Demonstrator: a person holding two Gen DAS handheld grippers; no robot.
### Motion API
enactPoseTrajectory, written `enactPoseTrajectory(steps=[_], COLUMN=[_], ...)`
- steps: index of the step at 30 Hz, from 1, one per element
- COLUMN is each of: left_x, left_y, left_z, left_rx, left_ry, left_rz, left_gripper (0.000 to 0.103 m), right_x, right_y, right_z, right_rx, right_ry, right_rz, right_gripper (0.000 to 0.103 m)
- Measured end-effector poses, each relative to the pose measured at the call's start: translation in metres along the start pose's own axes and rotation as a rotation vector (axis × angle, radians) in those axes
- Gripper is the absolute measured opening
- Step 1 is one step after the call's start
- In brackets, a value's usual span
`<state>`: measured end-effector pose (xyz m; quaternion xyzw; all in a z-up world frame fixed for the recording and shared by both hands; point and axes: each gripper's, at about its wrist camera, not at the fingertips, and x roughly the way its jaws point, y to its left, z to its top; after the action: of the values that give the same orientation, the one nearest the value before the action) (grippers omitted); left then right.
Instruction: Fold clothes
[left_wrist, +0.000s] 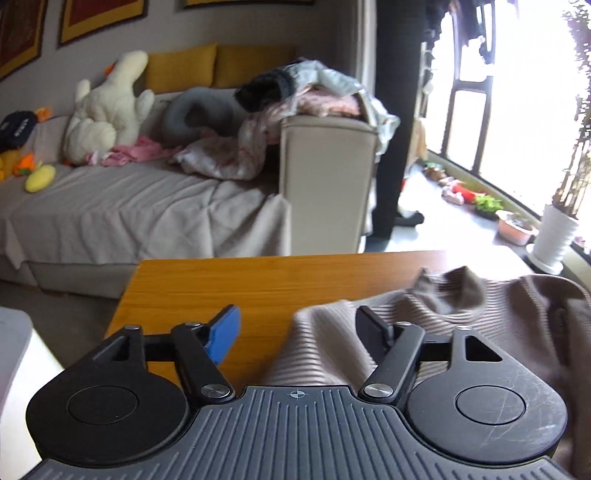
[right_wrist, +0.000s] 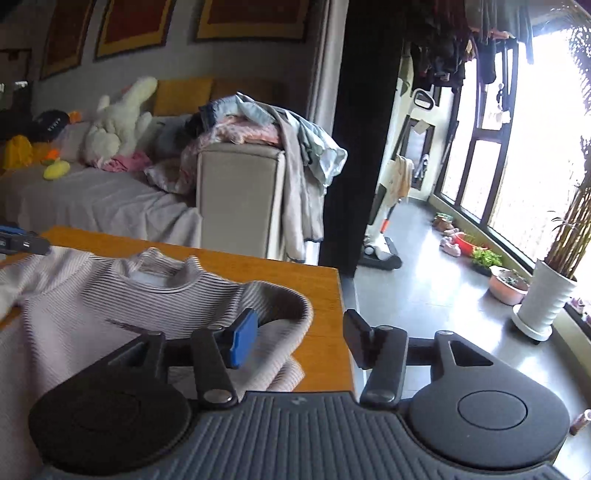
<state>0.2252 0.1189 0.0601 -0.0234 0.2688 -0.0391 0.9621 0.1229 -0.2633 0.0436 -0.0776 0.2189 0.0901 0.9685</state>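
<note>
Ribbed sweater (right_wrist: 110, 306), pinkish-beige, spread on the orange tabletop (left_wrist: 229, 284), filling lower left of the right wrist view, neckline toward frame centre. Right gripper (right_wrist: 299, 339): jaws apart, nothing between them, blue pad over the sweater's edge. Left gripper (left_wrist: 299, 332): jaws apart; blurred fabric lies between them, apparently unpinched. Sofa (left_wrist: 110, 206) behind, upper left.
</note>
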Motion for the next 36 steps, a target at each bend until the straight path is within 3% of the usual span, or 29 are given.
enactPoseTrajectory(steps=[3,6,9,12,13,14,16,18,23,25,29,32,36], left_x=[-0.009,-0.015,-0.022,-0.035,-0.041,-0.046,-0.053,-0.057,-0.064,-0.062,-0.062,-0.065,-0.079], left_y=[-0.036,-0.062,-0.071,-0.068,-0.066,-0.064,-0.059,-0.054,-0.046,-0.044,-0.035,-0.025,-0.013], left_z=[-0.024,-0.049,-0.066,-0.075,-0.077,-0.079,-0.083,-0.086,-0.089,-0.089,-0.089,-0.086,-0.085], left_rx=[0.014,0.03,0.015,-0.021,-0.032,-0.038,-0.049,-0.068,-0.107,-0.121,-0.171,-0.192,-0.157], left_ry=[-0.017,-0.002,0.028,0.035,0.025,0.013,-0.013,-0.029,-0.073,-0.078,-0.081,-0.06,-0.053], left_rz=[-0.1,-0.157,-0.167,-0.179,-0.174,-0.171,-0.17,-0.171,-0.217,-0.243,-0.279,-0.308,-0.299], left_gripper=[0.092,0.094,0.095,0.098,0.098,0.099,0.101,0.102,0.103,0.103,0.103,0.103,0.103], right_x=[-0.05,-0.079,-0.08,-0.063,-0.057,-0.051,-0.04,-0.036,-0.059,-0.066,-0.057,-0.026,0.022], right_y=[0.019,0.032,0.039,0.052,0.057,0.062,0.069,0.053,-0.022,-0.042,-0.018,0.024,0.093], right_z=[-0.027,-0.062,-0.091,-0.1,-0.096,-0.092,-0.078,-0.058,0.029,0.069,0.123,0.144,0.148], right_rx=[0.068,0.219,0.402,0.494,0.49,0.452,0.357,0.327,0.221,0.202,0.103,0.06,-0.019], right_ry=[-0.001,0.039,0.105,0.102,0.089,0.087,0.103,0.096,-0.117,-0.179,-0.217,-0.175,-0.121], right_rz=[0.117,0.138,0.153,0.162,0.156,0.155,0.135,0.107,-0.175,-0.213,-0.117,0.028,0.16], right_gripper=[0.068,0.072,0.076,0.075,0.068,0.042,0.008,0.007,0.007,0.007,0.007,0.007,0.007])
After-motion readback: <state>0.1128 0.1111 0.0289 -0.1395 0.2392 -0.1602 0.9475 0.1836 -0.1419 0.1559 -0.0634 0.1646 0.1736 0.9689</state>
